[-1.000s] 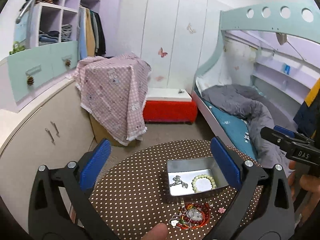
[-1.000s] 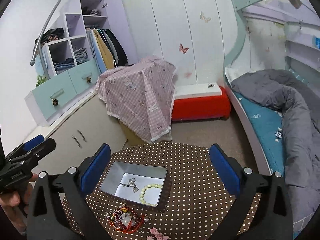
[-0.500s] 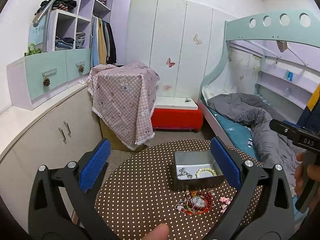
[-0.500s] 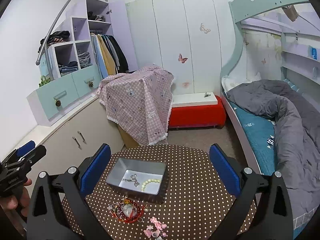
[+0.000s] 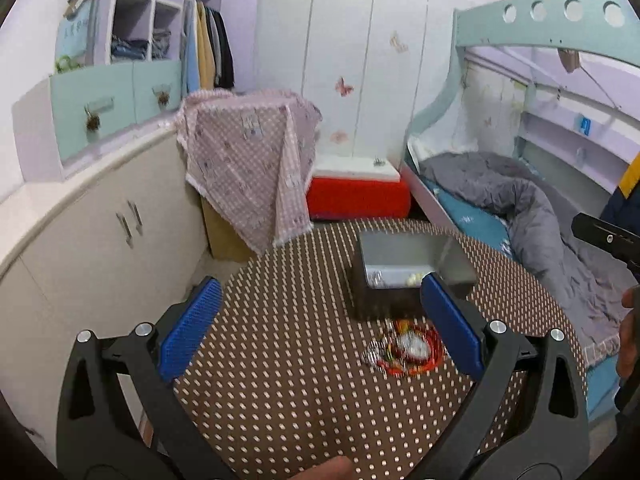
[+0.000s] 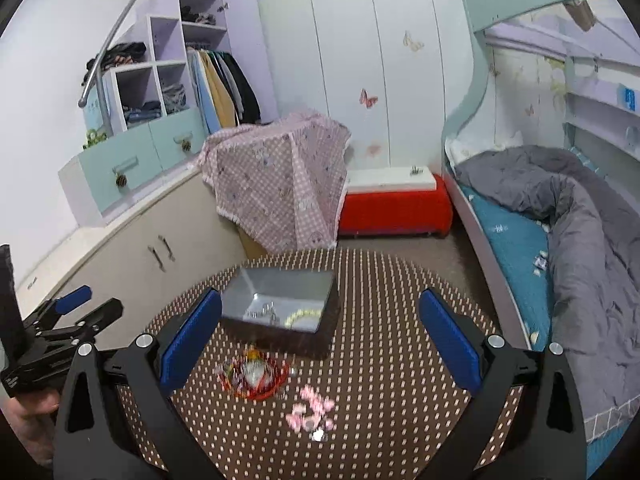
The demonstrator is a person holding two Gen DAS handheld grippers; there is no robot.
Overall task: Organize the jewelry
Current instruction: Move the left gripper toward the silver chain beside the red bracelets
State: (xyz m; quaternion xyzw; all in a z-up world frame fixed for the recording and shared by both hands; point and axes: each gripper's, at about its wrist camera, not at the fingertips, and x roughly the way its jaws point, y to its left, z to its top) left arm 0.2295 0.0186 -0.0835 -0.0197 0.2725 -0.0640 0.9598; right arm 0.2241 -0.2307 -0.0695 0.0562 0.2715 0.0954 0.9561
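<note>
Both grippers, left (image 5: 320, 326) and right (image 6: 320, 330), are hovering spread wide, carrying nothing; the red beaded bracelet (image 6: 254, 374) is lying just before the metal tin (image 6: 280, 304). Tangled strands are risking a snagged pickup.

My left wrist camera looks forward and down over the polka-dot counter (image 5: 280, 360) from its near edge; my right wrist camera does likewise from further right. Both share the metal tin (image 5: 400, 276), red bracelet pile (image 6: 254, 376), wardrobe and bunk bed (image 6: 540, 220).
</note>
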